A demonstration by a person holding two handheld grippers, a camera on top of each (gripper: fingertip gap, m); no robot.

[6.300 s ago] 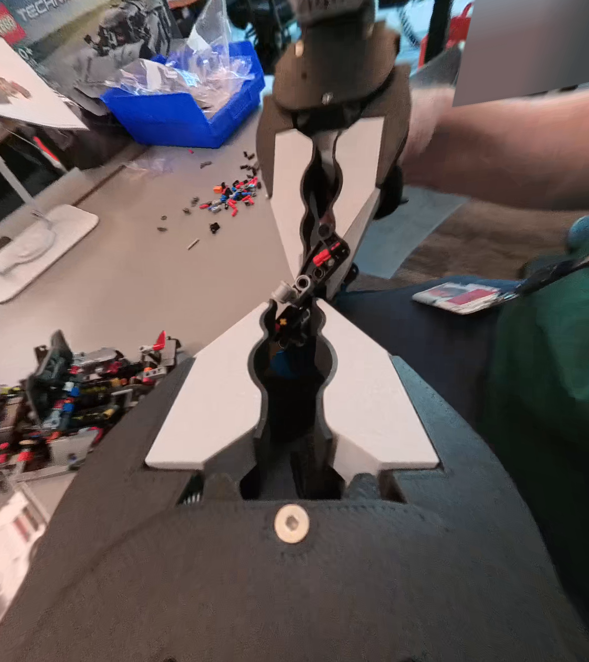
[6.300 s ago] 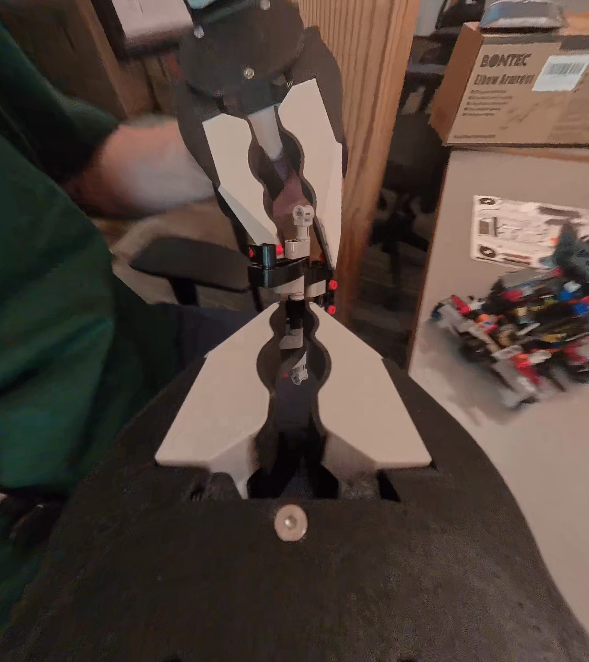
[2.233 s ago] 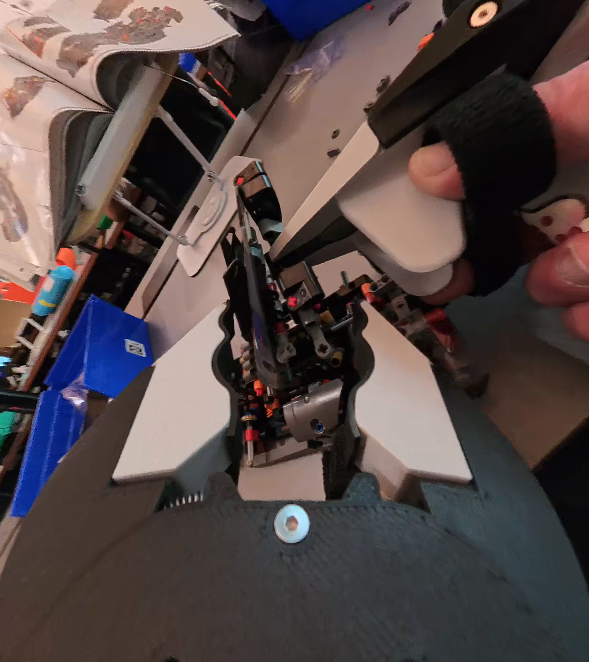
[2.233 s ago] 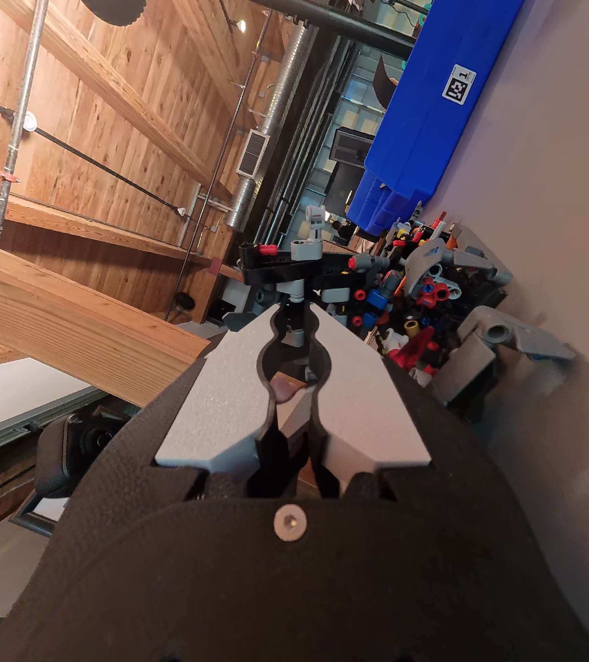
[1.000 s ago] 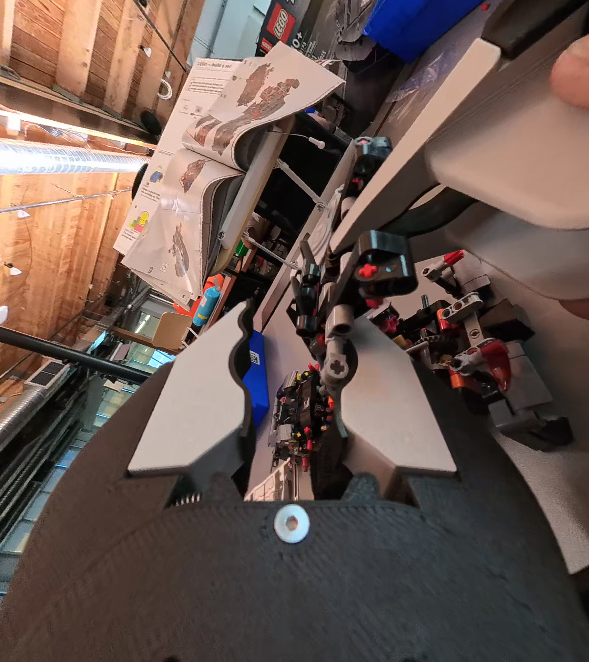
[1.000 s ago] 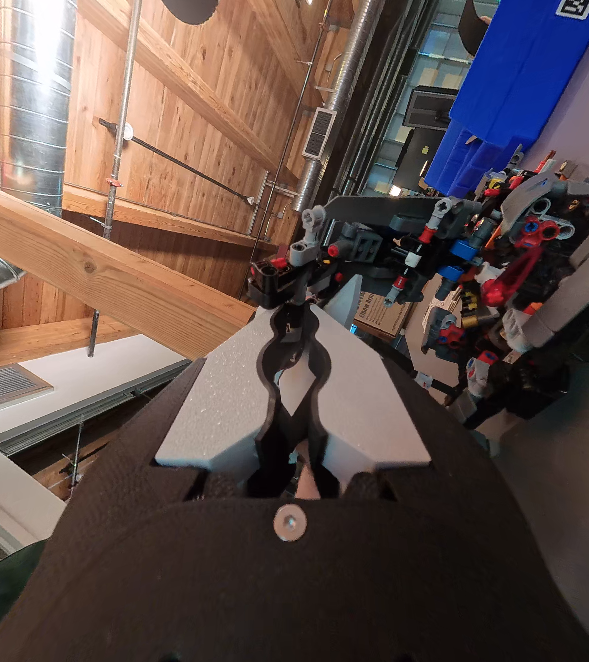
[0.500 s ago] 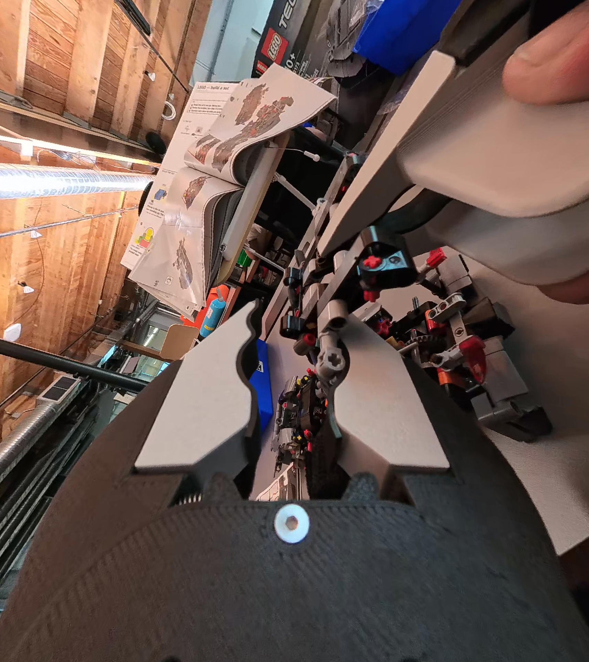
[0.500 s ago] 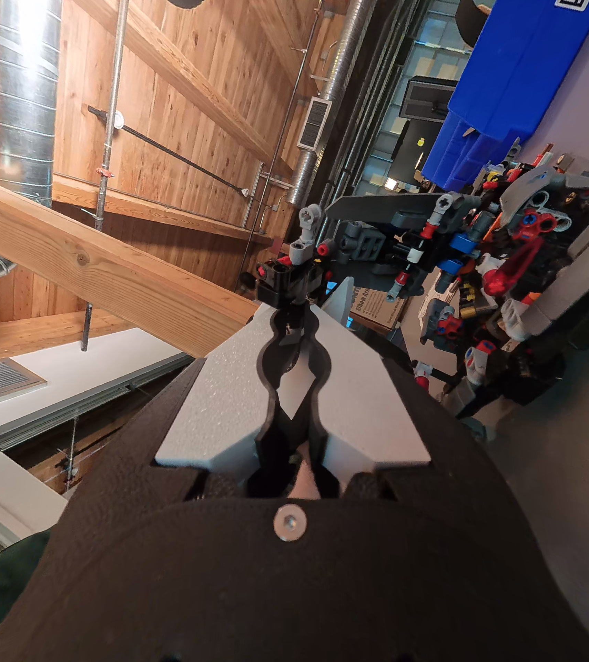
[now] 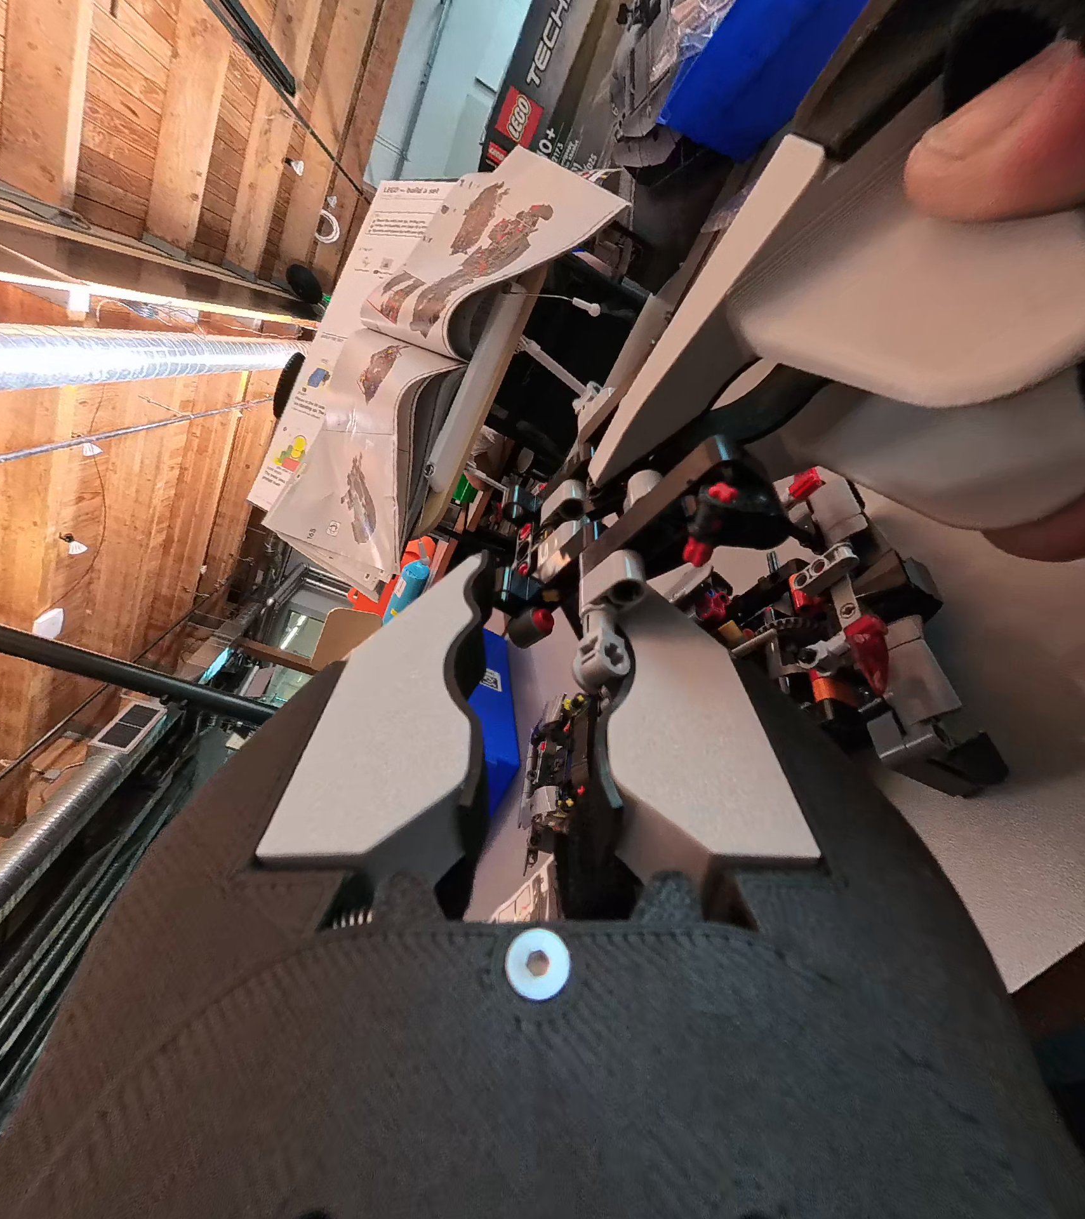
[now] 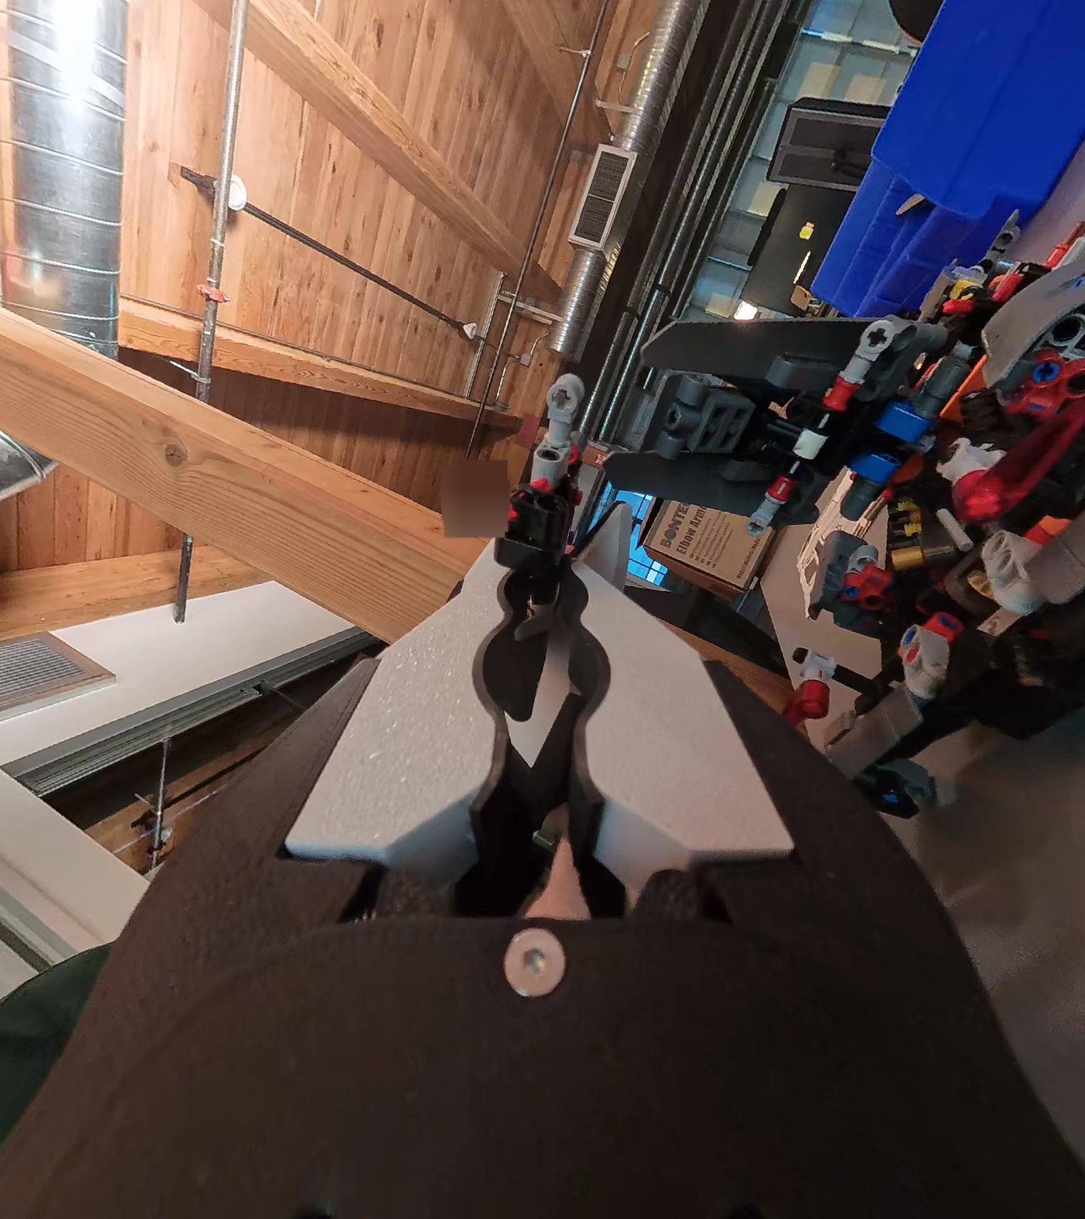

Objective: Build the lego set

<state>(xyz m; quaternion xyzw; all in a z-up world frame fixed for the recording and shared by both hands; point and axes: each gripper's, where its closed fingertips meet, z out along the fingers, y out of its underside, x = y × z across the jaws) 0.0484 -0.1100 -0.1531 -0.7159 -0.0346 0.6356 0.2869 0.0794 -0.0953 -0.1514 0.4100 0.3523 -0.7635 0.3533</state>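
Observation:
My right gripper point(image 10: 539, 567) is shut on a small black sub-assembly point(image 10: 534, 521) with red pins and a grey link point(image 10: 559, 422) sticking up from it. The partly built lego model point(image 10: 962, 501) lies on the grey table point(image 10: 1054, 923) just to its right. In the left wrist view my left gripper point(image 9: 549, 587) is open and empty. The same sub-assembly point(image 9: 625, 528) hangs just past its tips, its grey link point(image 9: 602, 656) resting against the right finger. The right gripper's fingers point(image 9: 678, 369) and a hand point(image 9: 1021, 125) reach in from the upper right. The model point(image 9: 856, 633) lies beyond.
An open instruction booklet point(image 9: 454, 264) sits on a stand, with the lego box point(image 9: 559, 72) and a blue bin point(image 9: 744, 72) behind it. More blue bins point(image 10: 1001, 145) stand past the model. A cardboard box point(image 10: 704, 547) sits far off. My two grippers' fingertips are within a few centimetres of each other.
Both grippers have moved from over the lap to the table beside the model. My left gripper has let go of the sub-assembly. My right gripper has turned the sub-assembly end-on.

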